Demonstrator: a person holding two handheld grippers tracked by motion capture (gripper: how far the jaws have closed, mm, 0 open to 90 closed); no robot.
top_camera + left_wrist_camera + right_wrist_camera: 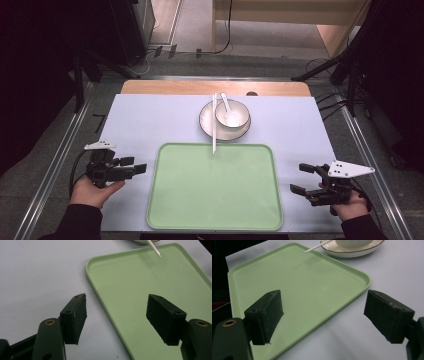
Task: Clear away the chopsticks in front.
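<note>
A pale desk [150, 120] holds a green tray [215, 187] at its near centre. Just beyond the tray sits a white plate [207, 127] with a white bowl [232, 115] on it; a white spoon [225, 102] rests in the bowl. A white chopstick [214, 122] lies across the plate, its tip over the tray's far edge. The left tool [135, 165] hovers left of the tray, jaws wide apart and empty. The right tool [302, 178] hovers to the tray's right, likewise wide open, holding nothing.
</note>
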